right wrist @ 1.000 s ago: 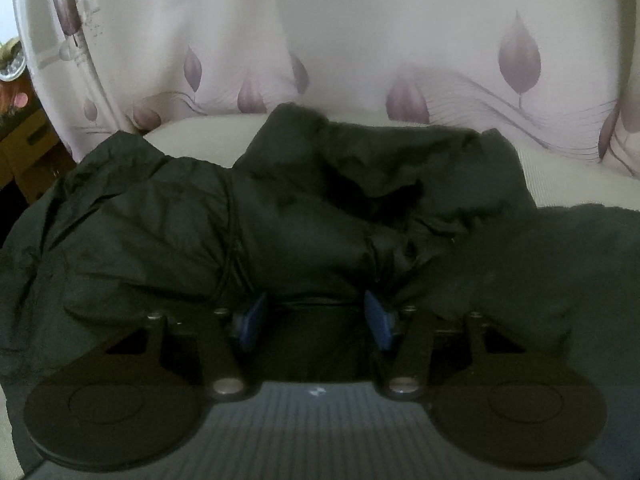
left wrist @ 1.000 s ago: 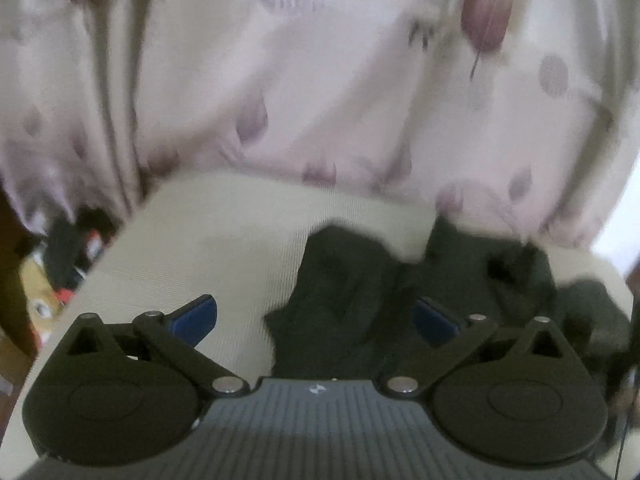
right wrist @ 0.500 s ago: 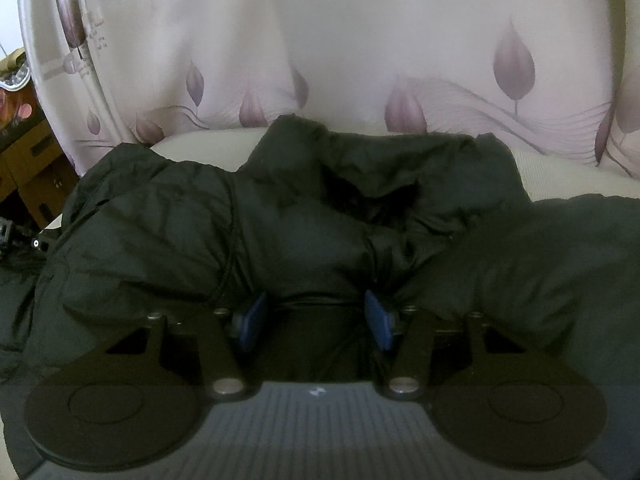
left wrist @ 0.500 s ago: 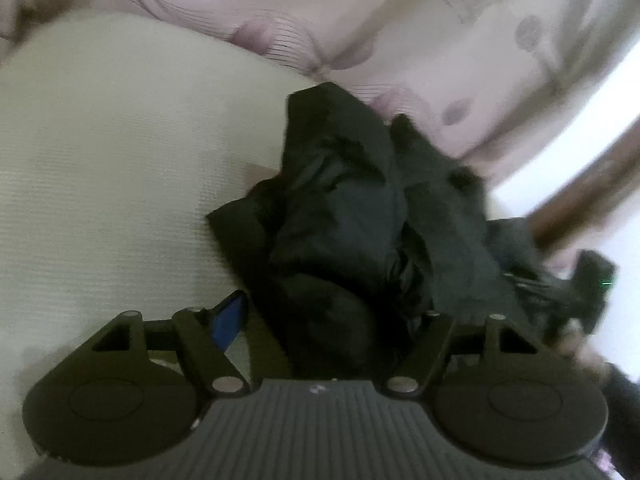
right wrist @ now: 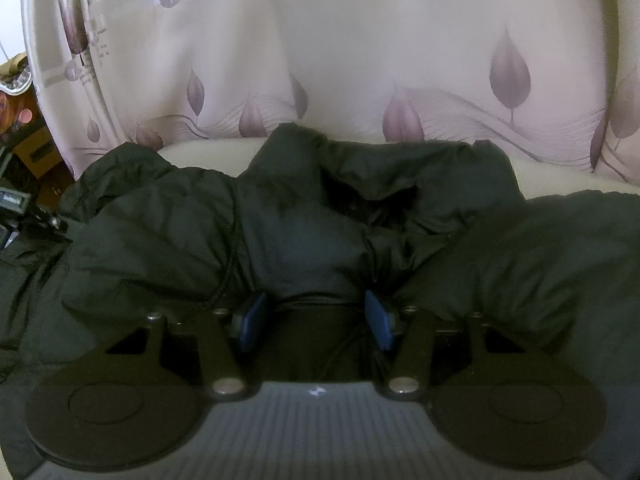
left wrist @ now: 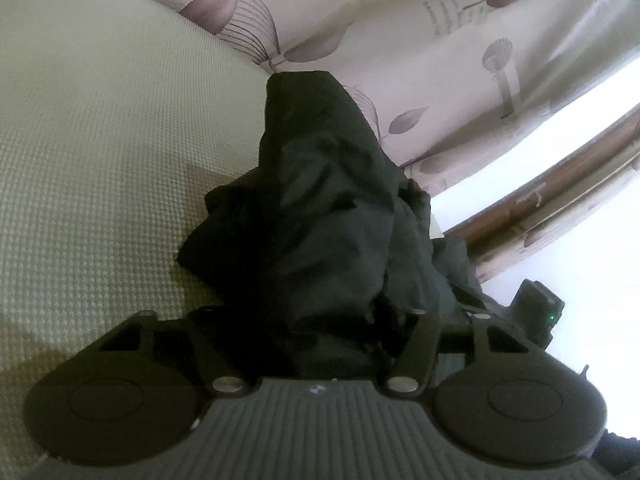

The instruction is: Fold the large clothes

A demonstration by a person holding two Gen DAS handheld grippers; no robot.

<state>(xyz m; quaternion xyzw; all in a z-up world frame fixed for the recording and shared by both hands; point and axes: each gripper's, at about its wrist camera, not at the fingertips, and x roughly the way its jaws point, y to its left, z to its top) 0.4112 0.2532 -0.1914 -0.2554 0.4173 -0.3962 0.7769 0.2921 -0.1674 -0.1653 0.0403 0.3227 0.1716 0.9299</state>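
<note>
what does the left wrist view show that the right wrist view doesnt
Only the left wrist view shows the brown wooden rail, bright window strip and wide bare cream waffle-weave bed cover. Only the right wrist view shows blue finger pads flanking a bunched fold, and brown furniture at left. Both show the dark jacket and leaf-print curtain.

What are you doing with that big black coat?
A person is working on a dark jacket with a handheld gripper in each hand. The jacket lies crumpled on a cream waffle-textured surface in front of a leaf-patterned curtain. The right gripper has a bunch of the jacket between its blue pads. The left gripper is pushed into the fabric at another spot, its fingertips buried, so its grip can't be seen. Nothing is neatly folded yet.
</note>
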